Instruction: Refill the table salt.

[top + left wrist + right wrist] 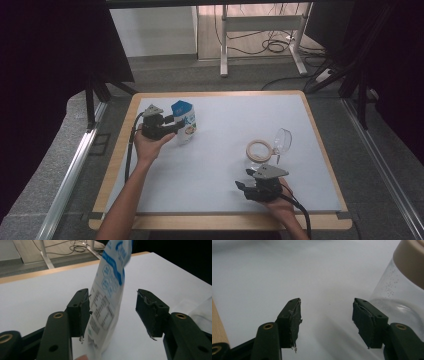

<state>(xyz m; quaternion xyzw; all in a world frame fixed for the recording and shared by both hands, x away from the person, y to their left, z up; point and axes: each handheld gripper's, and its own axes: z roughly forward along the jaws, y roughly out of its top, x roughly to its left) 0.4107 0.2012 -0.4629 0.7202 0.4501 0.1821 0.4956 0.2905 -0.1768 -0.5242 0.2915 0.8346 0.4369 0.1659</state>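
The left gripper is standing open around a white-and-blue pouch, which is standing upright near the tabletop's far left; one pad is touching it, the other is apart. The right gripper is hovering open and holding nothing, just beside a clear glass jar with a tan rim, near the front right.
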